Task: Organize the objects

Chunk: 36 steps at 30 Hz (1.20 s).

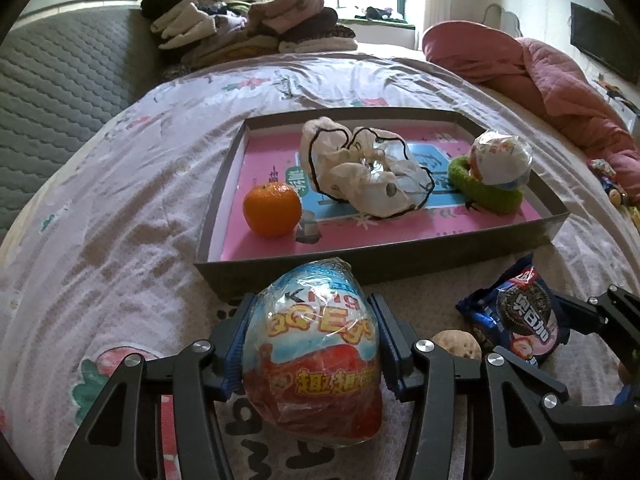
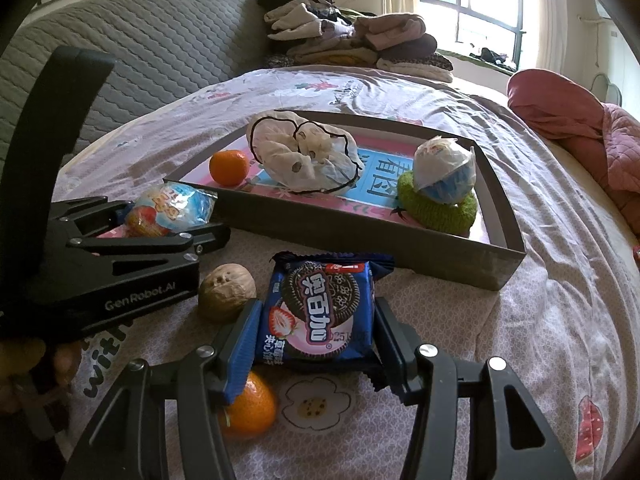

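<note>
My left gripper [image 1: 312, 340] is shut on a foil-wrapped toy egg [image 1: 316, 352], red and blue, held just in front of the grey tray [image 1: 384, 264]. It also shows in the right wrist view [image 2: 172, 208]. My right gripper [image 2: 316, 320] is shut on a blue cookie packet [image 2: 320, 312], seen from the left too [image 1: 516, 316]. The tray [image 2: 360, 232] holds an orange [image 1: 272, 210], a crumpled white bag [image 1: 360, 168], a green ring [image 1: 488, 188] and a second wrapped egg [image 1: 502, 156].
A walnut [image 2: 226, 292] and a second orange [image 2: 252, 404] lie on the bedsheet near my right gripper. Folded clothes [image 1: 256, 28] are stacked at the back. A pink quilt [image 1: 540, 76] lies at the right. A grey headboard [image 1: 60, 80] stands at the left.
</note>
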Tool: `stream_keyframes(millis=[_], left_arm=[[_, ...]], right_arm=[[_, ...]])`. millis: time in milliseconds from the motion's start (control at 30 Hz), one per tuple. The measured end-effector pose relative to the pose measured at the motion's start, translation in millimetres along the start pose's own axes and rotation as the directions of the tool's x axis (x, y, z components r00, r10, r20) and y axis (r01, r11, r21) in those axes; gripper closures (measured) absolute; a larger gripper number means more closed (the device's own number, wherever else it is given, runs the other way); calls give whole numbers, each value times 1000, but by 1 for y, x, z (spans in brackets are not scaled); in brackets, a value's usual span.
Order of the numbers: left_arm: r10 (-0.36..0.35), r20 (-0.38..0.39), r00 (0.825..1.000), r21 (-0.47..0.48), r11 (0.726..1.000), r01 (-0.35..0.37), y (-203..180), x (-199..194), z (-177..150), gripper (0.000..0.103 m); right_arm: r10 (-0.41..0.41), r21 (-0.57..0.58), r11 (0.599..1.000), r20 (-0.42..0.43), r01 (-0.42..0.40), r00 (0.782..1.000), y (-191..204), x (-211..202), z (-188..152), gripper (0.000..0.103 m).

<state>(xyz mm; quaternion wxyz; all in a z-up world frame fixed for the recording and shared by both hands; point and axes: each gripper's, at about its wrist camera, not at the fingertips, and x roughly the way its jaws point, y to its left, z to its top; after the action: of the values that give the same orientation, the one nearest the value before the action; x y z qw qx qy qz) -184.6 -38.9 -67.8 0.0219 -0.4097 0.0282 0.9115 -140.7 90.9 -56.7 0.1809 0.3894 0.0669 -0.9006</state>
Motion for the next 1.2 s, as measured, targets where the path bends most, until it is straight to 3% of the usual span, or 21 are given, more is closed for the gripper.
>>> stream_keyframes(millis=[600, 1200], left_arm=[[-18, 103, 995, -30, 999, 22, 13, -47, 6, 47], [-14, 222, 975, 0, 1000, 15, 11, -85, 16, 47]], right_arm=[[23, 8, 1000, 86, -24, 996, -7, -24, 5, 49], [13, 22, 1000, 210, -18, 978, -14, -54, 28, 49]])
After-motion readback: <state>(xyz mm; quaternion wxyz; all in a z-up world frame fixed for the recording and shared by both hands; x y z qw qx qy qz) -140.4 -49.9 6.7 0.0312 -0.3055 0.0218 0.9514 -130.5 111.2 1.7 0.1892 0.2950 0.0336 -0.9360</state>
